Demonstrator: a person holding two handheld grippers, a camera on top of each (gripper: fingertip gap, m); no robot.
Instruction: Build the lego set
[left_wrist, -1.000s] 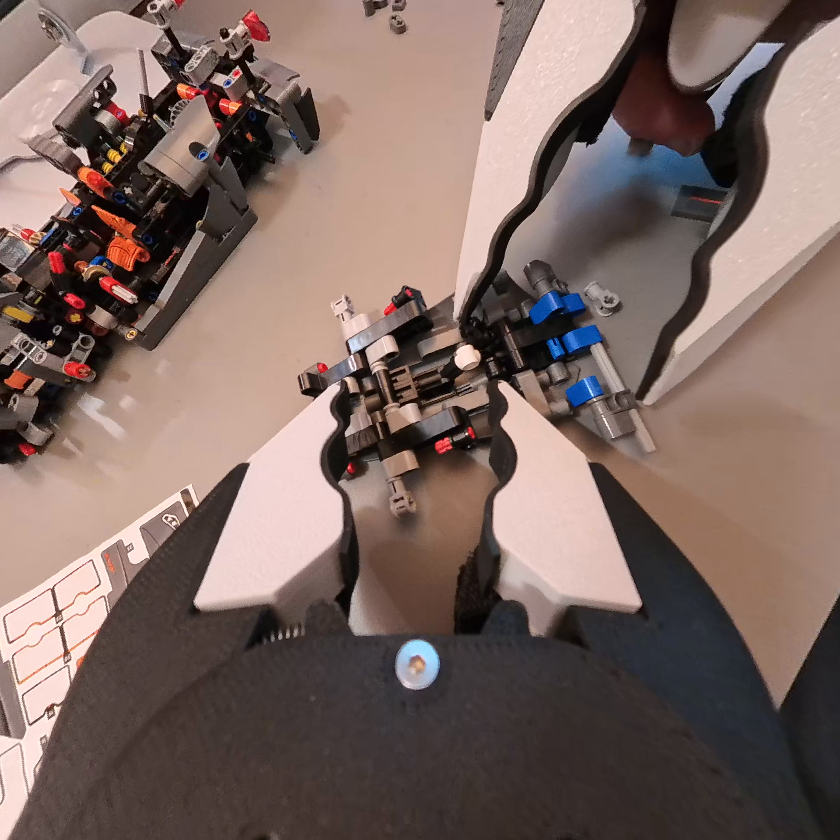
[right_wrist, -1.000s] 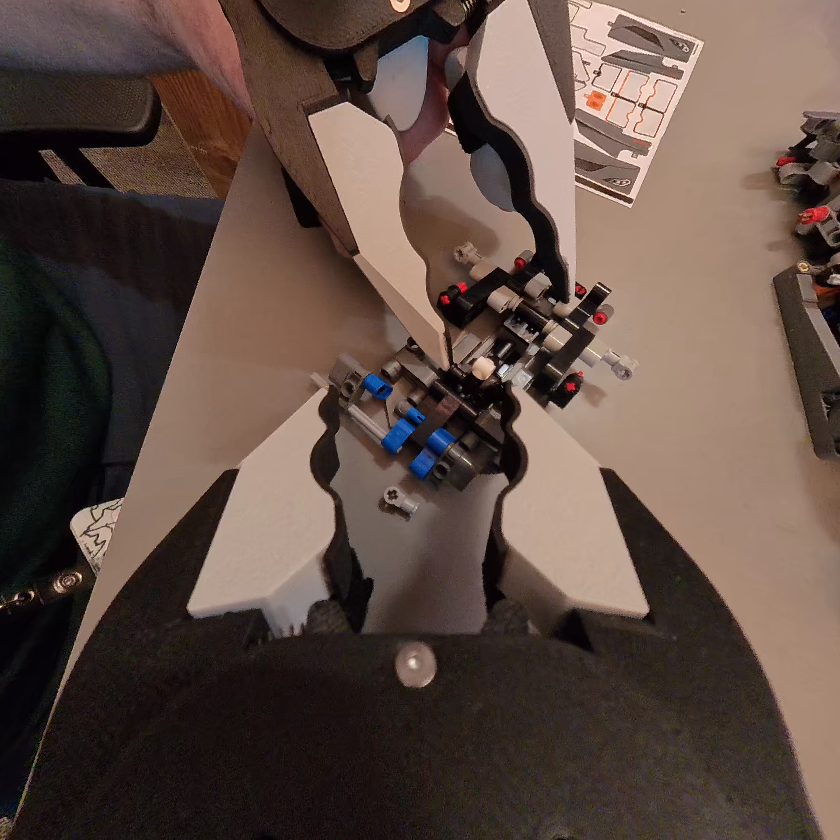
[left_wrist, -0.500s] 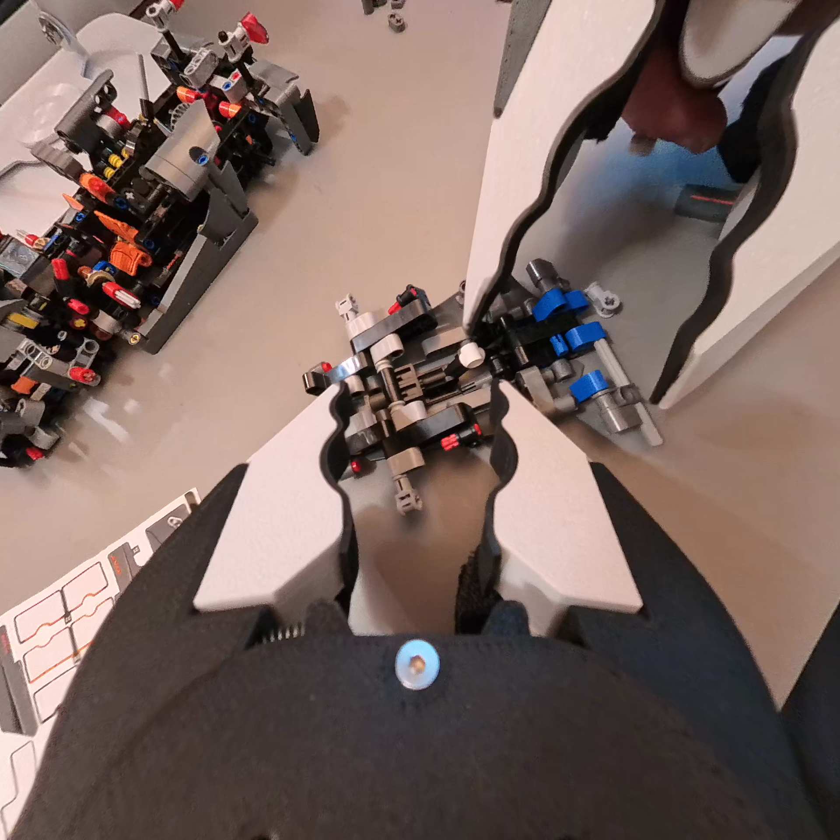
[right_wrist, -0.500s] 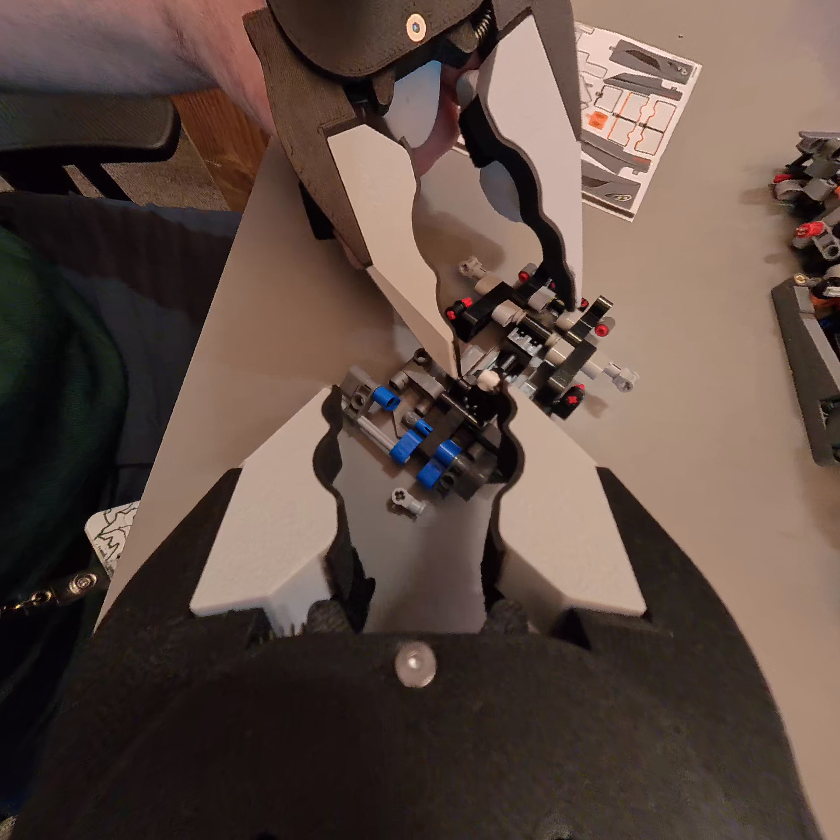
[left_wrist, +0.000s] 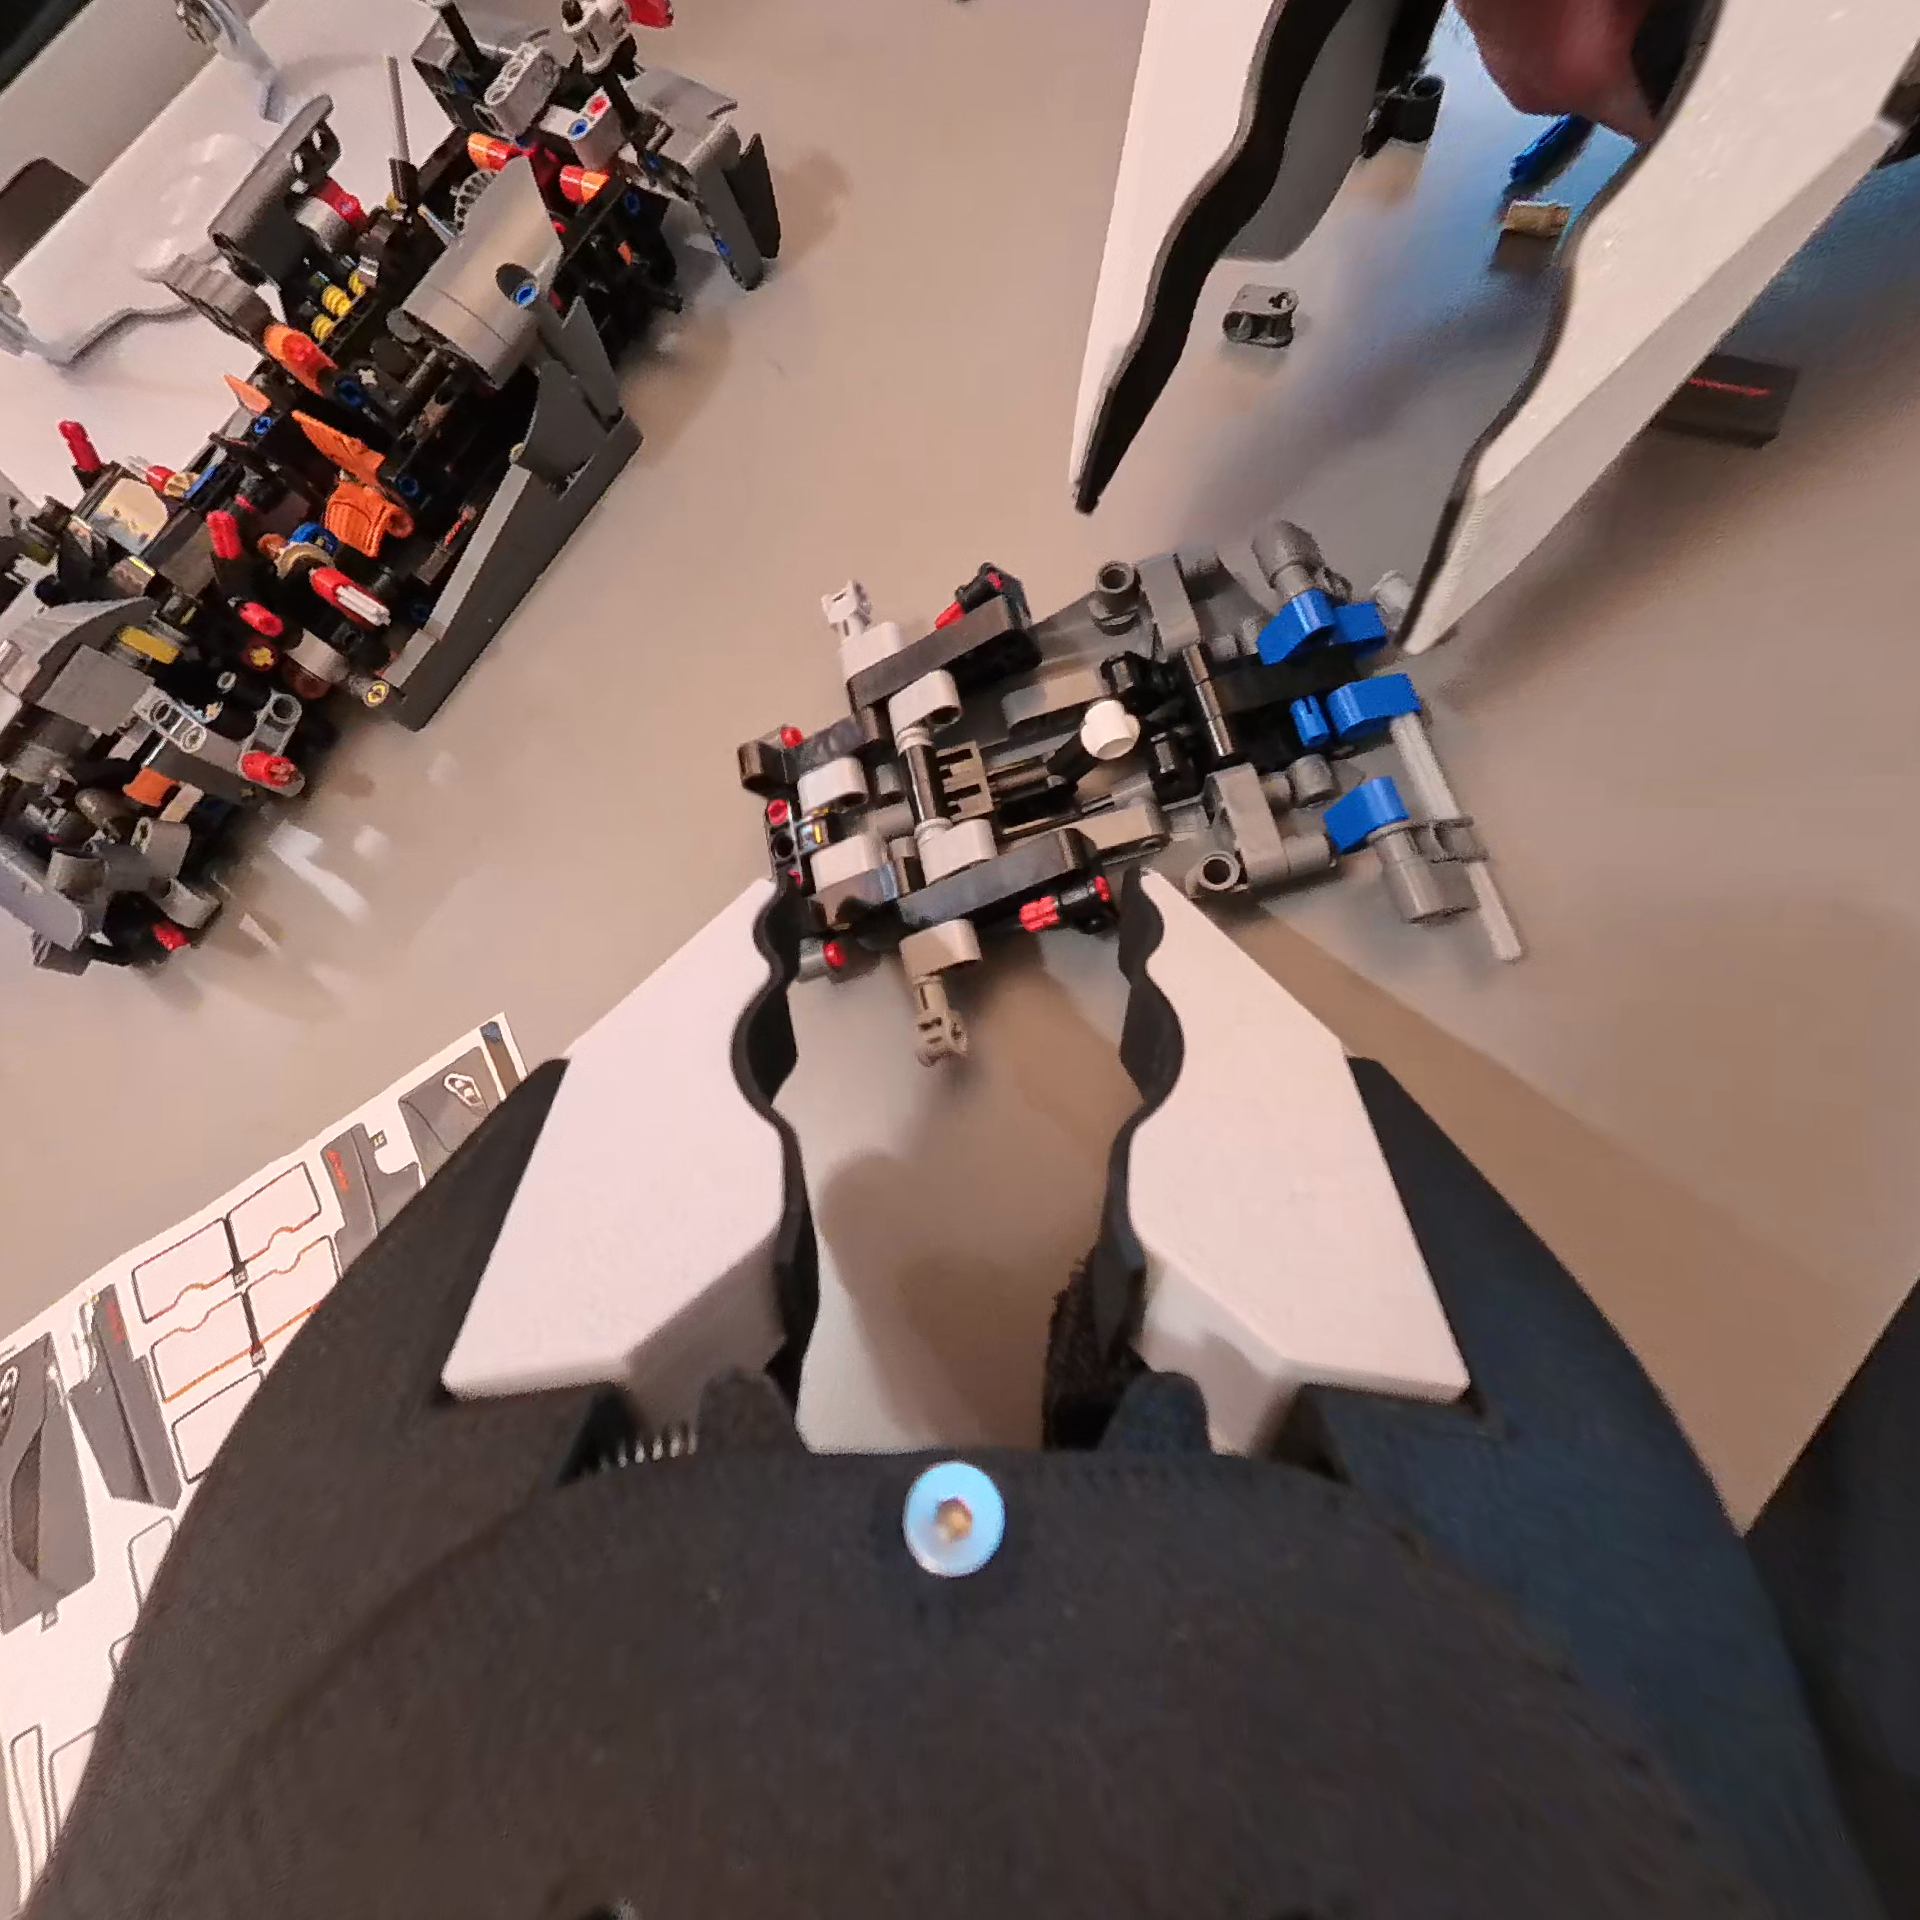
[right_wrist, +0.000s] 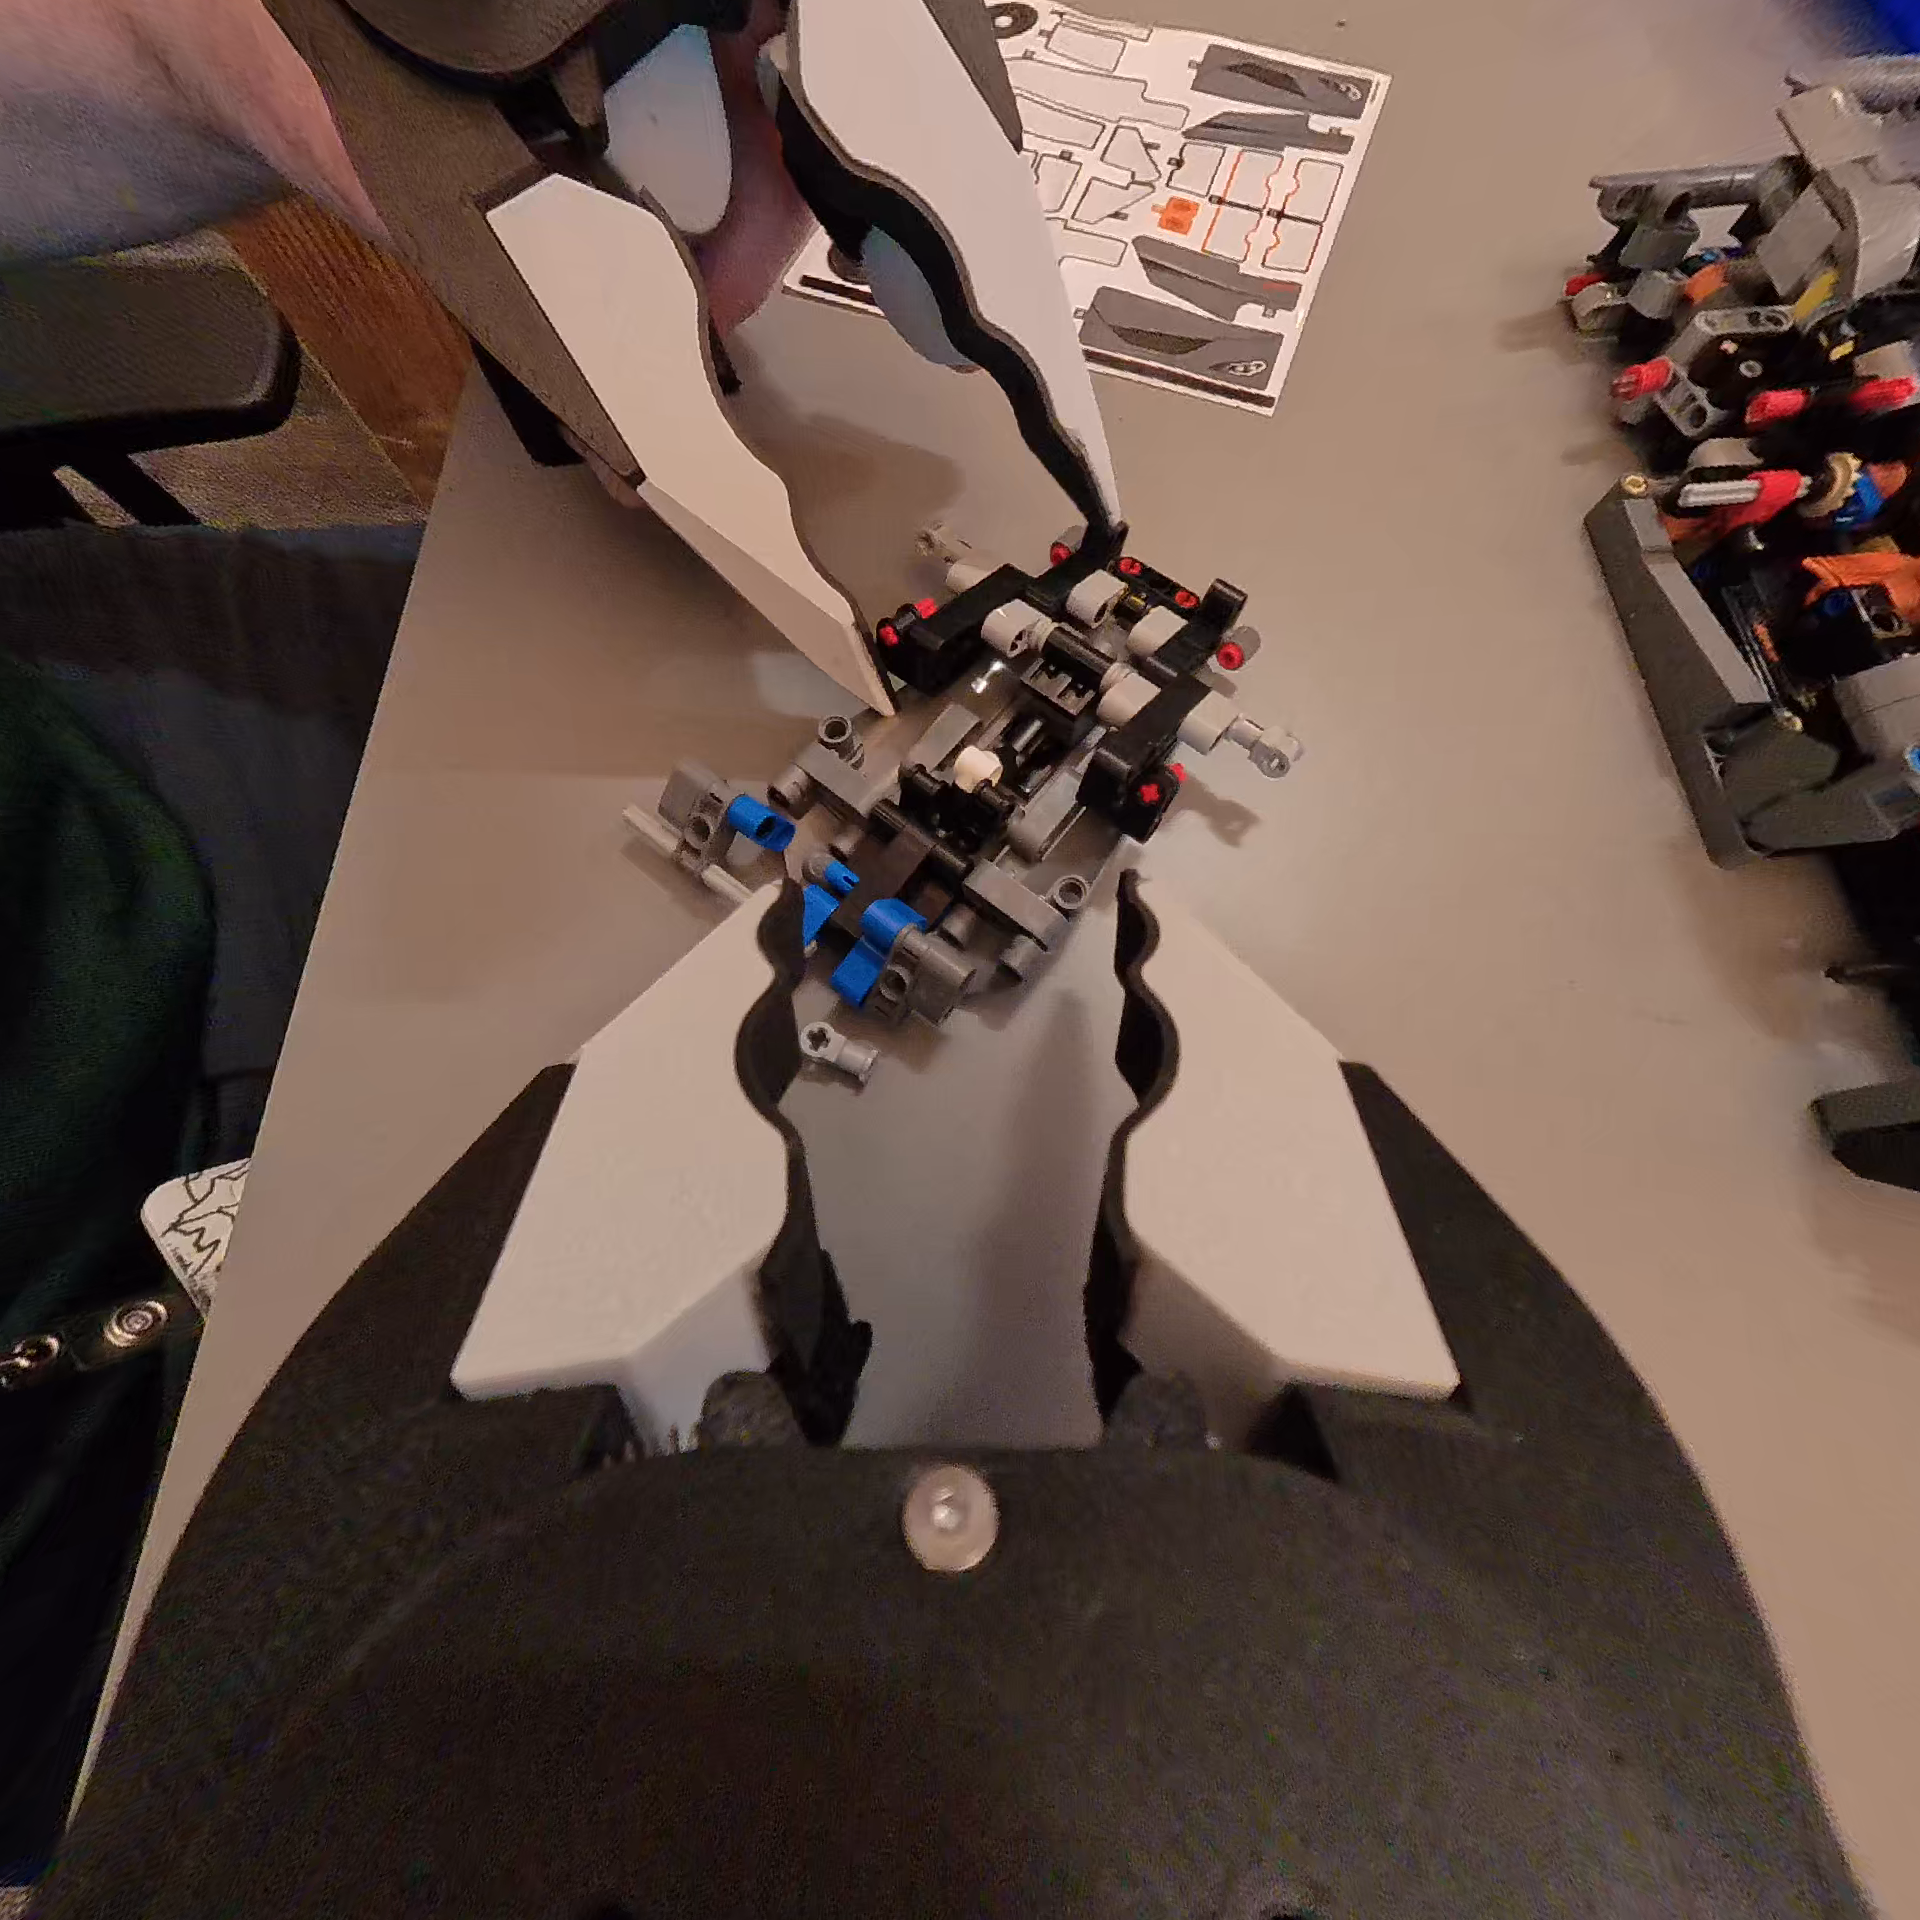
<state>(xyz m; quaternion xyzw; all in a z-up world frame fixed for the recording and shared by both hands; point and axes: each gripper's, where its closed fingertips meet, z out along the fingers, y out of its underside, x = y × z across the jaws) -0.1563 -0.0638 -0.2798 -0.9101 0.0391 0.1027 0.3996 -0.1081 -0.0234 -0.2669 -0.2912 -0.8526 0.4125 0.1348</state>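
Note:
A small black and grey lego sub-assembly (left_wrist: 1039, 769) with blue connectors and red pins lies flat on the grey table. It also shows in the right wrist view (right_wrist: 1018, 769). My left gripper (left_wrist: 951, 904) is open, its fingertips flanking the black-beam end of the sub-assembly; from the other side the left gripper (right_wrist: 992, 618) shows its tips at that end. My right gripper (right_wrist: 951, 894) is open and empty at the blue-connector end. In the left wrist view the right gripper (left_wrist: 1247, 566) hangs a little above and behind the sub-assembly.
A large part-built lego model (left_wrist: 343, 499) stands at the left, also seen in the right wrist view (right_wrist: 1766, 520). A sticker sheet (left_wrist: 208, 1278) lies near the left gripper. A loose grey pin (right_wrist: 836, 1049) and a dark connector (left_wrist: 1257, 312) lie nearby. The table edge (right_wrist: 343, 831) is close. The gap from one gripper's tips to the other's is roughly 7 centimetres. The loose grey pin (right_wrist: 836, 1049) is about 4 centimetres from my right fingertips.
The right gripper has lifted and drawn back off the middle of the sub-assembly. The left gripper has drawn back to its black-beam end. The sub-assembly stays on the table.

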